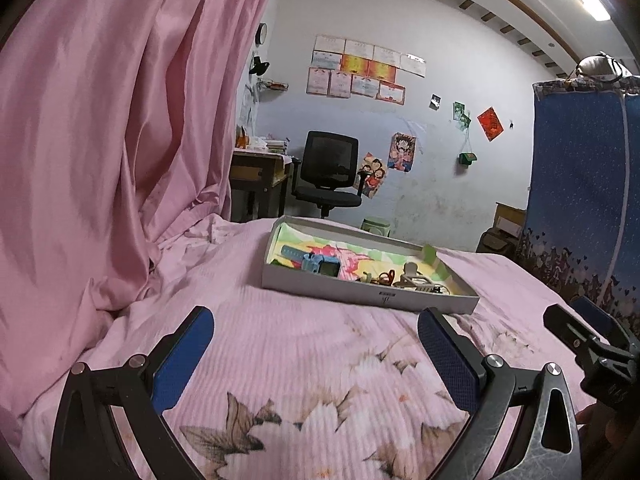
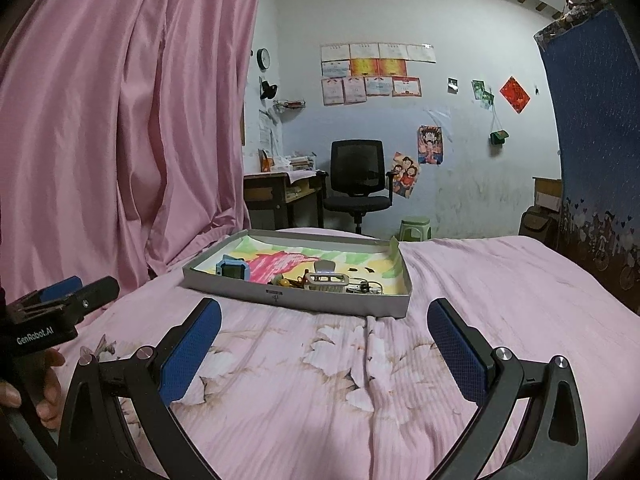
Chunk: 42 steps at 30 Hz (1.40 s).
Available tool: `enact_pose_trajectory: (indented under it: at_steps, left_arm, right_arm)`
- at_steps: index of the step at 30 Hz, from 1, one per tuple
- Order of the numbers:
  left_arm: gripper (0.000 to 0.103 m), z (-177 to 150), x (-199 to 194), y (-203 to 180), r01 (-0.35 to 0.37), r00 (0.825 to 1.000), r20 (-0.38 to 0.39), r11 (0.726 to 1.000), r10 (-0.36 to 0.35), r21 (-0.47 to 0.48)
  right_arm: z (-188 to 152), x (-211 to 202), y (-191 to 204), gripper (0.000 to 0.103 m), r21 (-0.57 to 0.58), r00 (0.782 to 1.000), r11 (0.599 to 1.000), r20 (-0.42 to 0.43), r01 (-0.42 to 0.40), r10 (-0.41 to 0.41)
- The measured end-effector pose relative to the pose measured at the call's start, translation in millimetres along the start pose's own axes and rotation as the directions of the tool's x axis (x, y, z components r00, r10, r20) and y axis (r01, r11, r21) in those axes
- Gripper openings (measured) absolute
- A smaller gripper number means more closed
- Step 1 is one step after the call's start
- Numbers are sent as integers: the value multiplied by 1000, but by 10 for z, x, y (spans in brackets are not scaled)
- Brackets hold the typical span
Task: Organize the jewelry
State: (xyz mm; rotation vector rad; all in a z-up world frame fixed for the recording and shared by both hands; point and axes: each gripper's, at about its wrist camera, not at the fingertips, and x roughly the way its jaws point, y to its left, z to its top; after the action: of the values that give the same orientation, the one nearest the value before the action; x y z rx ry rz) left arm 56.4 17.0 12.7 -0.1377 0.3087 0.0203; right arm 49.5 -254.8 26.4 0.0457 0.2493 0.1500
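Left wrist view: my left claw [image 1: 316, 344] is spread wide, nothing between the blue pads, low over the pink floral bedsheet [image 1: 304, 360]. The grey cardboard tray [image 1: 360, 290] lies further up the bed, well apart from the claw. Inside I make out a blue smartwatch [image 1: 316, 265] on the left and a jumble at the right end: a pale hair claw clip [image 1: 412, 274], small trinkets too tangled to name. The near wall hides their bases. The right claw [image 1: 576, 320] pokes in at the right edge, mostly cut off.

Right wrist view: my right claw [image 2: 324, 342] is also spread wide, empty, short of the tray [image 2: 320, 300]. Smartwatch [image 2: 232, 270] left, white clip [image 2: 326, 278] middle, wiry bits [image 2: 366, 288] beside it, unclear. The left claw [image 2: 76, 294] shows at the left edge, a hand [image 2: 48, 384] on its handle, both cropped.
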Motion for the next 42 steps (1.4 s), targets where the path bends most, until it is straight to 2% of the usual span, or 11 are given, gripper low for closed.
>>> enact_pose_trajectory:
  at_steps: [10, 42]
  left_arm:
    - [103, -71, 42, 57, -5, 1000, -2, 1000, 5, 5]
    - [103, -95, 52, 82, -10, 1000, -1, 1000, 10, 2]
  right_arm:
    - [-26, 66, -20, 102, 3, 1000, 1000, -26, -3, 3]
    - [-21, 70, -26, 102, 3, 1000, 1000, -31, -4, 4]
